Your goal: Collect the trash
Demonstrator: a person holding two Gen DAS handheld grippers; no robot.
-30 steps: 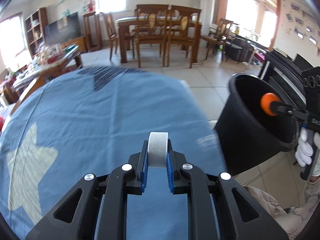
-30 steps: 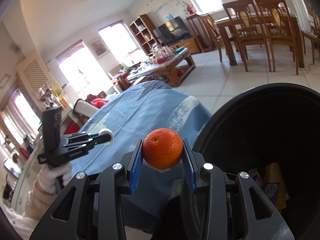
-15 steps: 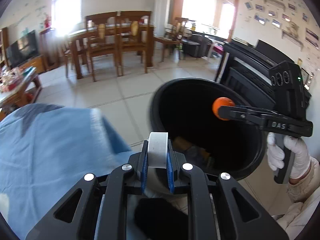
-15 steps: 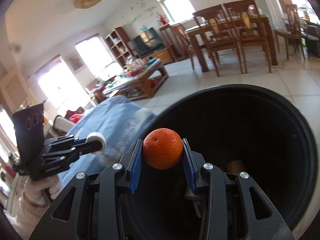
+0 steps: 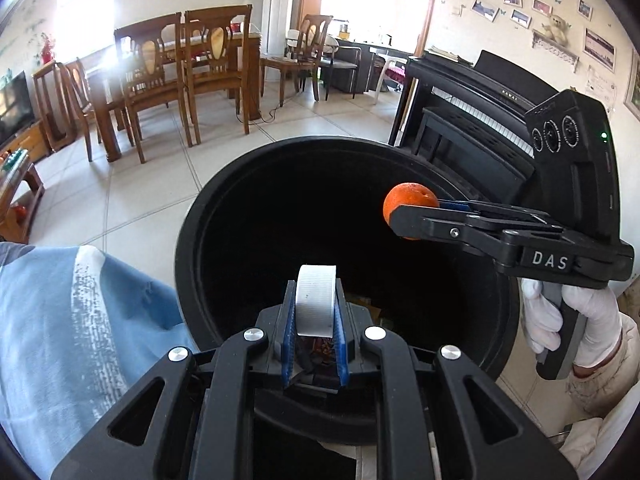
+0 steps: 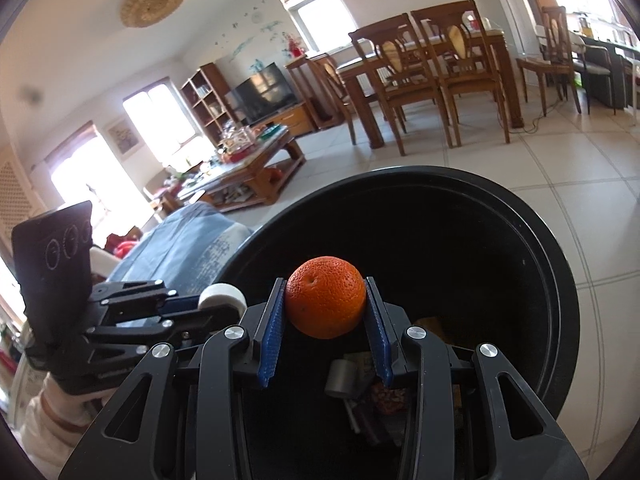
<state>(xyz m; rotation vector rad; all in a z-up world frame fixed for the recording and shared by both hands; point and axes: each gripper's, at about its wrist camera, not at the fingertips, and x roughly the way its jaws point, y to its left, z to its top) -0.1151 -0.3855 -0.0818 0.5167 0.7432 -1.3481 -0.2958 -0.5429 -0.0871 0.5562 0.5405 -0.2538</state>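
My left gripper [image 5: 314, 308] is shut on a white roll of tape [image 5: 315, 300] and holds it over the near rim of a black trash bin [image 5: 192, 216]. My right gripper [image 6: 325, 312] is shut on an orange [image 6: 325, 302] and holds it over the bin's mouth [image 6: 560, 280]. In the left wrist view the right gripper [image 5: 404, 216] comes in from the right with the orange [image 5: 408, 198] over the bin. In the right wrist view the left gripper [image 6: 224, 300] with the tape roll [image 6: 222, 296] sits at the bin's left rim. Several pieces of trash [image 6: 360, 376] lie at the bin's bottom.
A table under a blue cloth [image 5: 60, 320] stands left of the bin. A black piano [image 5: 472, 120] is behind the bin on the right. A wooden dining table with chairs [image 5: 184, 64] stands further back on the tiled floor. A cluttered coffee table [image 6: 240, 168] is far left.
Both grippers have swung from above the blue cloth to over the bin's mouth. The tape roll and the orange stay held.
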